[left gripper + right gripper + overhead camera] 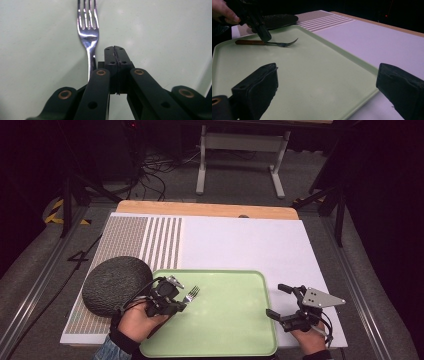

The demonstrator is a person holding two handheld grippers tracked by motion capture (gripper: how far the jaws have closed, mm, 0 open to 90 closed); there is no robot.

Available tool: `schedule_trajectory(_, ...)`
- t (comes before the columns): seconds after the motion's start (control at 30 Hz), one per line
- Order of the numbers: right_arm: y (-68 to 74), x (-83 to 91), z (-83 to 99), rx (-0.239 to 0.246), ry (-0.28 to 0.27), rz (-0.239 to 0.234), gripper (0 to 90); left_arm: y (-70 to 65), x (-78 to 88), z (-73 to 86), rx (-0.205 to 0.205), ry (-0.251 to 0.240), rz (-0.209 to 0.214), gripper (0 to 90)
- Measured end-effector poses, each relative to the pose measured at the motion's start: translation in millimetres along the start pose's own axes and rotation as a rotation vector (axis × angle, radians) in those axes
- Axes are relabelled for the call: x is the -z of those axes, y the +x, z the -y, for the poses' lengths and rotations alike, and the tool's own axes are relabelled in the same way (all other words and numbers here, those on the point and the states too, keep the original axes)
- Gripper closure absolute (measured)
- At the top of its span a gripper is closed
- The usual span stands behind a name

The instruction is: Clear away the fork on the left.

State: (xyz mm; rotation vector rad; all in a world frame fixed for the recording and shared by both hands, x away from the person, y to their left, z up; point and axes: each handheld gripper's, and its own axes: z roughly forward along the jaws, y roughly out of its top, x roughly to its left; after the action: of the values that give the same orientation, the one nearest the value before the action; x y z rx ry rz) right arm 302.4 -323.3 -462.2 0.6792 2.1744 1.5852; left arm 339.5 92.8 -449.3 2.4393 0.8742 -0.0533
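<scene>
White paper covers the table (250, 245), where a green tray (225, 330) holds a fork (192, 294) at its upper left, tines pointing up-right, handle running down-left. Just beside it, the left gripper (176, 307) has its jaws pressed together, empty. The right gripper (280, 301) stands spread at lower right.

Black two-jaw grippers with brass-ringed screws, a grey three-cornered plate (322, 297), black wristbands, denim sleeve (107, 351)
</scene>
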Motion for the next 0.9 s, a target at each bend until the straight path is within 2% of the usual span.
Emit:
schedule_trajectory(0.07,-0.2,0.2,0.1,0.0,0.0,0.002,4.7,-1.1,-3.5,-0.4,-0.015,-0.007,0.02,89.8)
schedule_trajectory(0.17,-0.3,0.8,0.1,0.0,-0.002,0.004,4.7,-1.3,-10.2,-0.8,-0.021,0.006,0.024,89.8)
schedule_trajectory(0.3,-0.2,1.1,0.1,0.0,-0.003,0.005,4.7,-2.2,-14.3,-0.9,-0.045,0.01,0.015,89.9)
schedule_trajectory(0.4,-0.5,1.0,0.2,-0.001,-0.003,0.005,4.7,-2.5,-15.0,-0.7,-0.05,0.014,-0.002,89.9)
schedule_trajectory(0.5,-0.4,0.9,0.2,-0.001,-0.003,0.004,4.7,0.1,-15.3,-0.5,-0.039,0.016,0.0,89.8)
schedule_trajectory(0.67,-0.6,1.1,0.3,-0.002,-0.004,0.005,4.7,0.9,-14.1,-0.1,-0.03,0.017,-0.019,89.9)
schedule_trajectory(0.9,-0.7,0.9,0.4,-0.003,-0.003,0.005,4.7,6.9,-10.5,1.8,-0.017,0.008,-0.079,89.9)
